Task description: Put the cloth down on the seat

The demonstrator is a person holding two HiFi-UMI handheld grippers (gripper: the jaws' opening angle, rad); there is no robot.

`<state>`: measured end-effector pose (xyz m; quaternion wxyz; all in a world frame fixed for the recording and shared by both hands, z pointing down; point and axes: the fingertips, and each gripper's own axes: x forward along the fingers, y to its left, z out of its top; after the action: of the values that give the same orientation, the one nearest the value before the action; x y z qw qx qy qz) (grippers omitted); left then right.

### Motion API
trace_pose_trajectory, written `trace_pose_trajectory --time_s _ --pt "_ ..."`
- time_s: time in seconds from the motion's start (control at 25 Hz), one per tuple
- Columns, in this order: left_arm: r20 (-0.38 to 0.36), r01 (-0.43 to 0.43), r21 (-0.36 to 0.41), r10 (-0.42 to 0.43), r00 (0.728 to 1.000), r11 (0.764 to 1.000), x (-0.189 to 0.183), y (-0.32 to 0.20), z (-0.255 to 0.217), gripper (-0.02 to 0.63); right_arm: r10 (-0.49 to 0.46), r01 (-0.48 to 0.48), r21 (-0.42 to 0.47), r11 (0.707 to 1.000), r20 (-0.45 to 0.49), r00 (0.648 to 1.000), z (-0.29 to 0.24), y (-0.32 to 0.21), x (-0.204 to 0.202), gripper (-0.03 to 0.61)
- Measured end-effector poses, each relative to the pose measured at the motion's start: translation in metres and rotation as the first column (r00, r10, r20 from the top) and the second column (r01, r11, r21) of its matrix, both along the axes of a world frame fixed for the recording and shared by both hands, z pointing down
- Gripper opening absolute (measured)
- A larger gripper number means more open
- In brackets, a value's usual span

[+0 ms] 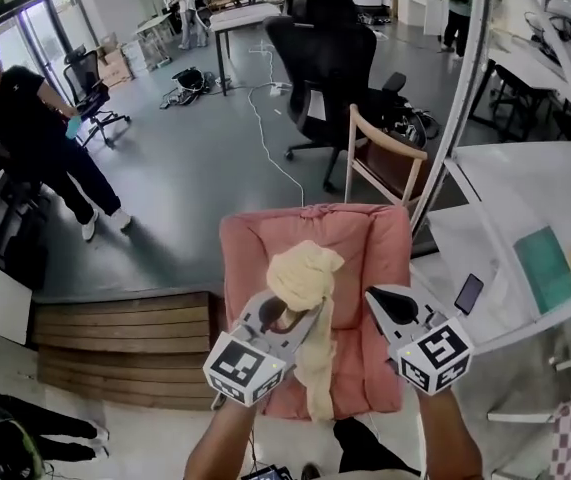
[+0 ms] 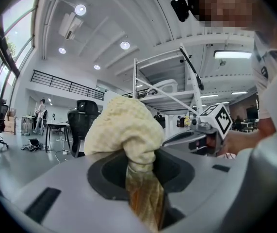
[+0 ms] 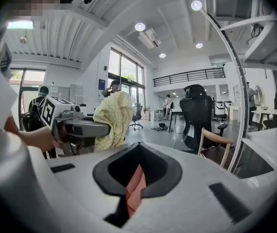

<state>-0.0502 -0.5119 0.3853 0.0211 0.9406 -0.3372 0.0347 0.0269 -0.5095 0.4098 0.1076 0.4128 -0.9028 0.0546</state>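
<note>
Two grippers hang over a pink seat (image 1: 365, 238). The left gripper (image 1: 290, 313) has its jaws closed part way, and they pinch a cream cloth (image 1: 305, 273). The cloth bunches up in a soft lump above the jaws. A long tail of it hangs down toward 6 o'clock, in front of the pink cushion. From the head view I cannot tell if that tail touches the cushion. The cloth is up in the gripper and is not lying on the seat.

The right gripper (image 1: 383, 303) is at 3 o'clock from the cloth, near it but not touching. Its jaws have only a thin gap between them. Nothing is in the gap, and only the pink of the seat shows through it.

Past the seat, at 12 o'clock, is the wooden chair back (image 1: 385, 143). Farther off that way stands a black office chair (image 1: 330, 58). At 10 o'clock, well apart, a person in black (image 1: 25, 118) stands on the grey floor.
</note>
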Motion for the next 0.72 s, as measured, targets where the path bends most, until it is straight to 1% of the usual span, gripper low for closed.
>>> trace_pose_trajectory --time_s 0.12,0.24,0.44,0.72 --pt "-0.002 0.009 -0.003 -0.009 1.0 1.0 0.002 -0.036 0.008 0.124 0.016 -0.016 -0.017 1.0 -0.005 1.0 0.017 -0.023 0.009 -0.009" --pt "-0.005 0.006 -0.009 -0.006 1.0 1.0 0.007 -0.071 0.026 0.124 0.028 -0.028 -0.036 0.999 -0.011 1.0 0.034 -0.045 0.019 -0.009" --pt "0.01 0.019 -0.046 -0.018 1.0 0.999 0.014 -0.122 0.06 0.124 0.038 -0.038 -0.073 0.997 0.0 0.999 0.066 -0.078 0.028 -0.009" --pt "0.049 0.052 -0.084 -0.048 0.998 0.995 0.02 -0.19 0.113 0.124 0.056 -0.055 -0.153 0.987 0.002 0.998 0.135 -0.116 0.043 -0.009"
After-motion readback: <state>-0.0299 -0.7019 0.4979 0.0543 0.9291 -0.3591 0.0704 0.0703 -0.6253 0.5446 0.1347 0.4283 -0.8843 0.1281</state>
